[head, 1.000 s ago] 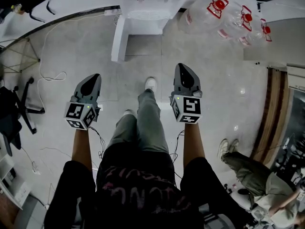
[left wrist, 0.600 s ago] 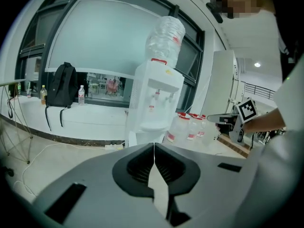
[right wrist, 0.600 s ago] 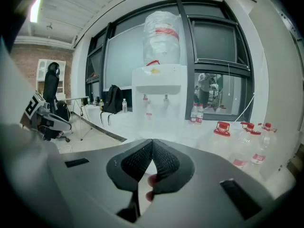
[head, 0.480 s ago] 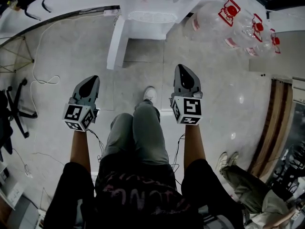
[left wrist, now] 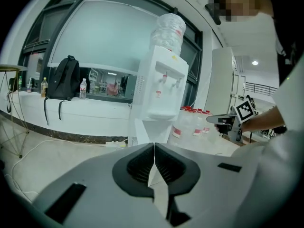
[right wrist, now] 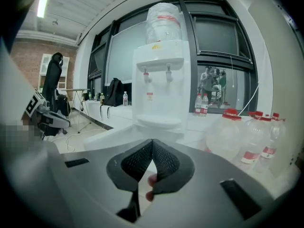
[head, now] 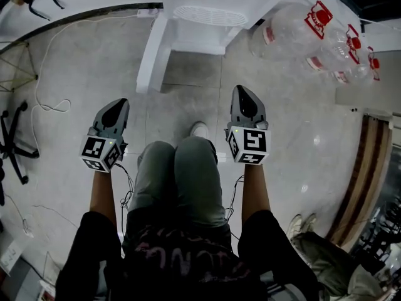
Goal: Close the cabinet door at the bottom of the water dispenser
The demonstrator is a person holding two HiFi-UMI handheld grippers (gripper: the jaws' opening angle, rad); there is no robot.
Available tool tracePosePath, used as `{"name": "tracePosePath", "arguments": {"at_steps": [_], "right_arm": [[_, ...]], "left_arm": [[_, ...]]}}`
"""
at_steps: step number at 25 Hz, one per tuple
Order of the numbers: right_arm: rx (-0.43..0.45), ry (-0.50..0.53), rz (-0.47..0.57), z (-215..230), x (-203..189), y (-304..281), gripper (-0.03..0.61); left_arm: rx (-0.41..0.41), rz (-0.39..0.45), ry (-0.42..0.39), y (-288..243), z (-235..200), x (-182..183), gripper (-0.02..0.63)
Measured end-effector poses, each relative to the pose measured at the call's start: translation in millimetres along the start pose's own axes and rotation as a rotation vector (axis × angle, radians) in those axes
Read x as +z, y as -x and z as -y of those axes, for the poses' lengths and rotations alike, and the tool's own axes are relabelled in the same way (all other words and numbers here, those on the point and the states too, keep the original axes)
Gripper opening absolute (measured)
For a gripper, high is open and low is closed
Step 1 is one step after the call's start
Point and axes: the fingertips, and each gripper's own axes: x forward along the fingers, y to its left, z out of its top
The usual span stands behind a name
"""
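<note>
The white water dispenser stands at the top of the head view, with a bottle on top of it in the left gripper view and the right gripper view. Its bottom cabinet door stands swung out toward the left. My left gripper is shut and empty, held short of the door's free edge. My right gripper is also shut on nothing, in front of the dispenser's right side. The left gripper's jaws meet at the tips, and so do the right gripper's. Neither gripper touches the door.
Several empty water bottles with red labels lie on the floor right of the dispenser. A white cable and a chair base are on the left. My knees are bent between the grippers. Another person's legs show at lower right.
Both grippers have come down together as I crouch with my knees bending. The dispenser and its open door have slid lower in the head view. Jaws stay shut.
</note>
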Motion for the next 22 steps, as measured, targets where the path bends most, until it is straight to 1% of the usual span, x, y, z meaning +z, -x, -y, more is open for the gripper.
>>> {"name": "tracePosePath", "arguments": {"at_steps": [7, 13, 14, 16, 19, 22], "right_arm": [[0.005, 0.008, 0.012, 2.3, -50.6, -24.9, 0.013], [-0.012, 0.016, 0.028, 8.6, -87.1, -44.3, 0.012], [-0.013, 0.019, 0.031, 9.5, -91.8, -47.3, 0.012], [-0.017, 0.026, 0.035, 10.1, -100.4, -51.7, 0.014], [-0.03, 0.028, 0.026, 10.6, -118.8, -54.1, 0.013], [-0.037, 0.023, -0.011, 10.6, -141.4, -54.2, 0.014]], "left_arm": [[0.0, 0.022, -0.021, -21.4, -12.6, -46.3, 0.017], [-0.053, 0.043, -0.062, -38.3, -17.2, -75.7, 0.017], [-0.068, 0.045, -0.072, -42.4, -17.3, -79.4, 0.027], [-0.099, 0.04, -0.089, -51.3, -18.0, -87.7, 0.127], [-0.135, 0.01, -0.121, -65.4, -20.0, -105.6, 0.14], [-0.148, -0.011, -0.149, -80.1, -25.1, -118.8, 0.153]]}}
